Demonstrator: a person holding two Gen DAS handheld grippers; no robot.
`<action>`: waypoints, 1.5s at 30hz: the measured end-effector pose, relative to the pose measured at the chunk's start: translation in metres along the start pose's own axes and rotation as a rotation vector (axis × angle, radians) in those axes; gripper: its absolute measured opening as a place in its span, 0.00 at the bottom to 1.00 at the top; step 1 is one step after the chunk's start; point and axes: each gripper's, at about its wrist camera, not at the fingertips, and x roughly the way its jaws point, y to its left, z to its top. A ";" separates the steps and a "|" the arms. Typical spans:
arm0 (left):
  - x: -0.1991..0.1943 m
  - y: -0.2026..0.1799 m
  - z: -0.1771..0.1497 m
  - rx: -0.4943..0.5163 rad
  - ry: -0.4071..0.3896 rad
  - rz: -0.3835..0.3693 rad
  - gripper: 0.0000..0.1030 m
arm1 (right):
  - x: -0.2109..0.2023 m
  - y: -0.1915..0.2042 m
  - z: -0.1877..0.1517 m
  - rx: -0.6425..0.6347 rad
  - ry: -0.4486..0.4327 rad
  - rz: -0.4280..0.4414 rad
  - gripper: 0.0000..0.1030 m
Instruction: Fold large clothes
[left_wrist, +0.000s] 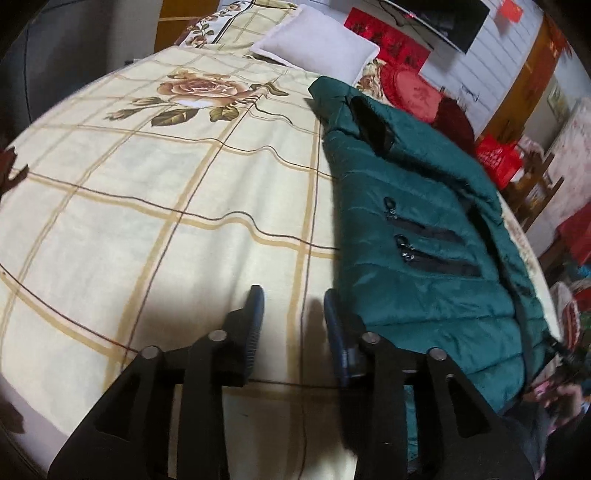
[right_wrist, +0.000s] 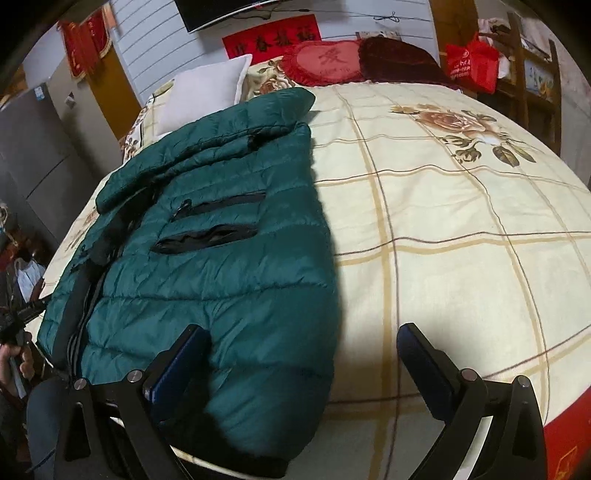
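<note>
Looking down on the cream plaid floral bedspread (left_wrist: 147, 206): dark green quilted puffer jacket (right_wrist: 221, 266) lies folded lengthwise, hem at the near edge. My left gripper (left_wrist: 293, 314) parted, empty, over bare bedspread; right gripper (right_wrist: 301, 350) spread wide, grasping nothing.

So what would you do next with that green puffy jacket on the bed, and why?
Probably close the right gripper on the jacket hem: it is open, with the near edge lying between its fingers. The left gripper is open over bare bedspread beside the jacket and holds nothing.
</note>
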 end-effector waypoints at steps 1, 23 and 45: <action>-0.001 -0.001 0.000 0.001 -0.003 -0.009 0.41 | -0.001 0.002 -0.002 -0.005 -0.003 0.003 1.00; -0.002 -0.065 -0.029 0.187 0.045 -0.200 0.91 | -0.012 0.013 -0.022 -0.026 -0.035 0.262 0.99; 0.015 -0.075 -0.009 0.187 0.153 -0.351 0.95 | 0.007 0.023 0.000 -0.010 -0.017 0.361 0.99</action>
